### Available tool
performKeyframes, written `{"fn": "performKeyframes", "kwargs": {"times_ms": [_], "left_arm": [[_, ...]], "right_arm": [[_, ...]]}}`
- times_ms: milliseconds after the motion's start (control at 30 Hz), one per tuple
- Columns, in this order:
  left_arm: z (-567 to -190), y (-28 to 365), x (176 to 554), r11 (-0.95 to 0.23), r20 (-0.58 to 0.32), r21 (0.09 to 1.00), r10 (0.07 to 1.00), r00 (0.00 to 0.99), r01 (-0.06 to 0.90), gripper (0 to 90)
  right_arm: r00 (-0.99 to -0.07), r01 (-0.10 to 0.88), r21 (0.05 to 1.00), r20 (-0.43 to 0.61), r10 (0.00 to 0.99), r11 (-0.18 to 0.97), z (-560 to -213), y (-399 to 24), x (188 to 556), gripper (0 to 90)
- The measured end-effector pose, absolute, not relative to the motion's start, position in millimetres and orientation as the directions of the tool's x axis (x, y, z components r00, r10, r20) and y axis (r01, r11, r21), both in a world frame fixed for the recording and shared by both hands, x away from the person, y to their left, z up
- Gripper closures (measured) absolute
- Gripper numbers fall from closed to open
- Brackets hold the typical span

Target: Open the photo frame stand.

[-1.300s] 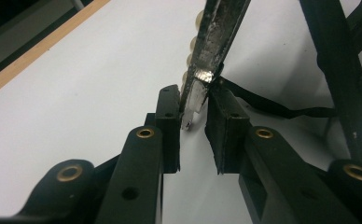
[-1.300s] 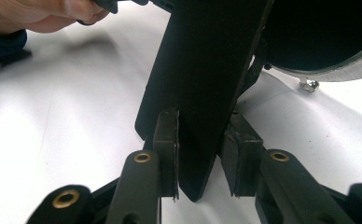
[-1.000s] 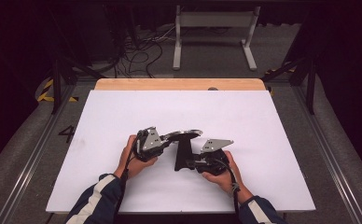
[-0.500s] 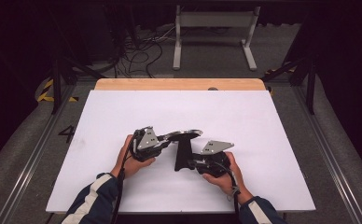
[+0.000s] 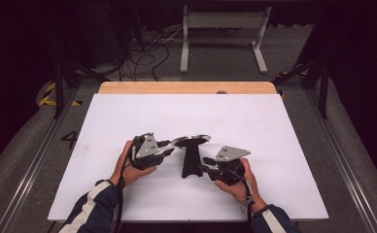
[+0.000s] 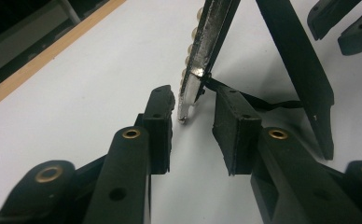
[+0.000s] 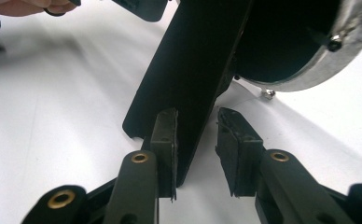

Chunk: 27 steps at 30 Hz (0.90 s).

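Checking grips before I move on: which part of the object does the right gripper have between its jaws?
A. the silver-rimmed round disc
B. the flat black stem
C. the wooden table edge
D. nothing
B: in the right gripper view the flat black stem stands between the right gripper jaws, against the left pad, while the silver-rimmed disc sits beyond them.

High view: fixed above person's edge, faces forward and down, far off, takes in whole white table (image 5: 128, 116) plus floor beyond. Left gripper view: rides left gripper (image 6: 193, 135), low over table, very close, looks along own jaws at disc edge (image 6: 202, 56). Right gripper view: rides right gripper (image 7: 197, 140), equally close, looks along own jaws at black stand (image 7: 188, 60). Shared by all three: stand with disc, table top.
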<state>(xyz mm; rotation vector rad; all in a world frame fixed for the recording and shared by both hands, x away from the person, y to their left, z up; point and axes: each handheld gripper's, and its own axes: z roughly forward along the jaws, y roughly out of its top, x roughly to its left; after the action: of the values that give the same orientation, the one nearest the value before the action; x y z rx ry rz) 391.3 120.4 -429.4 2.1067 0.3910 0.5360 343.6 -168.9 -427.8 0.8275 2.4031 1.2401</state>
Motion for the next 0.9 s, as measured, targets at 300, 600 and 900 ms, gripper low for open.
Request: {"fn": "performKeyframes", "kwargs": {"times_ms": [300, 600, 900], "left_arm": [[-425.9, 124.3, 390.5, -0.521, 0.197, 0.849, 0.463, 0.864, 0.086, 62.9], [-423.1, 116.2, 395.5, -0.48, 0.154, 0.87, 0.474, 0.867, 0.108, 56.5], [-433.8, 109.5, 404.7, -0.493, 0.136, 0.858, 0.485, 0.864, 0.142, 63.3]], "right_arm": [[-0.774, 0.329, 0.878, 0.04, 0.632, 0.348, -409.6, -172.2, 332.2, 90.0], [-0.777, 0.259, 0.888, -0.043, 0.628, 0.381, -416.5, -127.1, 324.3, 90.0], [-0.725, 0.306, 0.875, -0.041, 0.688, 0.374, -441.3, -97.7, 327.5, 90.0]]}}
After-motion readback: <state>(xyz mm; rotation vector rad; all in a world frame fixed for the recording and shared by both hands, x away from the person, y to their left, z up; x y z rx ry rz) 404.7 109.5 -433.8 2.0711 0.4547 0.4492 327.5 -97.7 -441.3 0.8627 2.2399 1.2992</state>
